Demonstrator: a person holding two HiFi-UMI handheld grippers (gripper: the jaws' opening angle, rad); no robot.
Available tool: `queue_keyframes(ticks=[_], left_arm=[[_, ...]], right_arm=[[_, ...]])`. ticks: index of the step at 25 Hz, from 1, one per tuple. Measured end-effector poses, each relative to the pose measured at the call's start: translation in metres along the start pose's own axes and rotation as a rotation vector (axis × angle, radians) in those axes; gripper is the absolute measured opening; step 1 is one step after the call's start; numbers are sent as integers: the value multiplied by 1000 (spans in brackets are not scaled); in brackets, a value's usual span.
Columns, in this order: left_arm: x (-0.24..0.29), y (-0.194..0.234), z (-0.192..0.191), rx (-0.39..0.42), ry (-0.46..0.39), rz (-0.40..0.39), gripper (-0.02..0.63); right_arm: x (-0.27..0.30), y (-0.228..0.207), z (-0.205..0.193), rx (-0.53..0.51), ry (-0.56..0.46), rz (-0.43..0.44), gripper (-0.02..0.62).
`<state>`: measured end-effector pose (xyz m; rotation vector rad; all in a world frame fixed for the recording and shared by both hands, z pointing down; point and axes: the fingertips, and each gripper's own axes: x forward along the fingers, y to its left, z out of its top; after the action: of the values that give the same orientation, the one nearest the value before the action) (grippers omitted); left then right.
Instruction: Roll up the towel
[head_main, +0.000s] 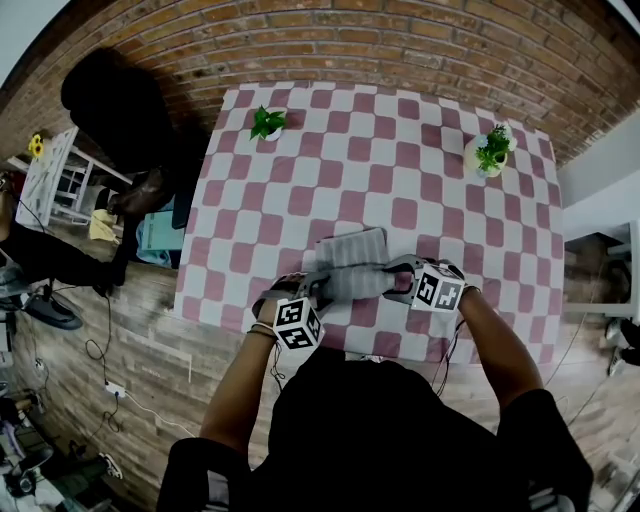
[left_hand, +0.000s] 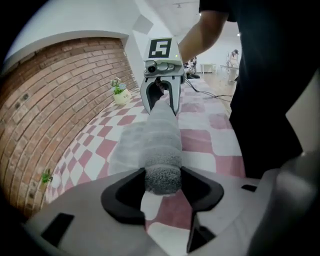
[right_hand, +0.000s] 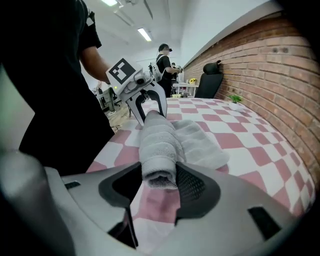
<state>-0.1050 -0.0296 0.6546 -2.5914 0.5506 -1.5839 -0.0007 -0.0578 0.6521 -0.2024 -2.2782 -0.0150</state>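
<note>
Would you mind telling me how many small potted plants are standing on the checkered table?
2. One plant stands near the table's far left corner, the other plant near its far right corner, as seen in the head view. None seems hidden.

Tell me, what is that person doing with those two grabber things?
A person is rolling up a grey towel on the checked table. The left gripper pinches one end of the roll and the right gripper pinches the other. Part of the towel lies flat beyond the roll, not yet rolled.
</note>
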Motion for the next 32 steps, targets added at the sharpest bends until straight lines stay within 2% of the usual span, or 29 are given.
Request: queue_keyframes(ticks=[6, 8, 10, 12, 15, 21, 26, 29, 30, 32], left_arm=[[-17, -39, 6, -134, -57, -241, 214], [-20, -43, 7, -183, -79, -291, 215], [-18, -38, 6, -238, -98, -303, 218], [-15, -25, 4, -296, -121, -283, 224], [-14, -6, 1, -367, -159, -239, 233], [-18, 36, -1, -513, -265, -111, 215], [-9, 66, -9, -601, -255, -8, 209], [-6, 85, -11, -627, -253, 50, 199], [-6, 89, -12, -631, -253, 62, 195], [-4, 97, -13, -630, -250, 76, 183]], right_arm=[[-2, 45, -1, 222, -88, 231, 212], [-4, 51, 0, 291, -116, 291, 213], [-6, 48, 0, 333, -146, 302, 218], [-7, 38, 1, 354, -174, 270, 231], [-12, 18, 5, 369, -229, 165, 261], [-37, -41, 10, 440, -366, -154, 270], [-52, -72, 20, 436, -415, -366, 268], [-66, -56, 42, 340, -472, -368, 267], [-66, -45, 48, 287, -465, -354, 267], [-56, -28, 48, 173, -388, -347, 267]])
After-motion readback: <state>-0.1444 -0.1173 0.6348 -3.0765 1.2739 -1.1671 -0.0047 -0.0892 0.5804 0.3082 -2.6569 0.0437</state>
